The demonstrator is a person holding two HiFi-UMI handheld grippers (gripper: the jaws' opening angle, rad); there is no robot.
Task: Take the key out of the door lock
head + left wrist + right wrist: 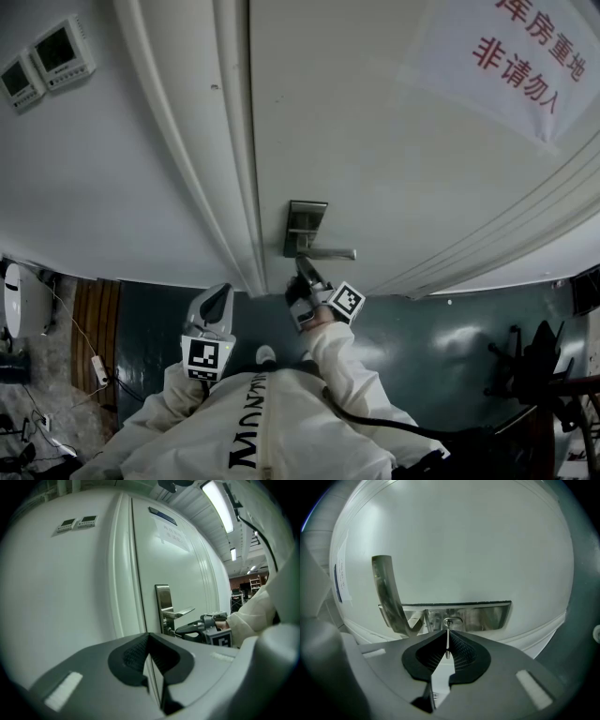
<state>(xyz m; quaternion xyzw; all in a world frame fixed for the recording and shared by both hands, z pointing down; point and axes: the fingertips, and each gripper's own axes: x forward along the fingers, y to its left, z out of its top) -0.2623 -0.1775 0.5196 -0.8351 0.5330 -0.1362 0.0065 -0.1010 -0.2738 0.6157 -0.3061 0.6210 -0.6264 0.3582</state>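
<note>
A steel lock plate (305, 228) with a lever handle (330, 252) sits on the white door (394, 141). My right gripper (305, 269) is up against the plate just under the handle. In the right gripper view a thin silver key (447, 639) stands edge-on in the keyhole (451, 621). My right gripper (447, 645) is shut on it, black pads pressed to both faces. In the head view the key is hidden. My left gripper (219, 298) hangs back to the left, near the door frame. Its jaws (149, 641) are shut with nothing between them.
The door frame (220, 187) runs left of the lock. Two wall control panels (47, 61) sit at upper left, and a paper sign with red print (525, 56) is on the door. Dark chairs (534, 366) stand on the floor at right, and a white appliance (23, 300) at left.
</note>
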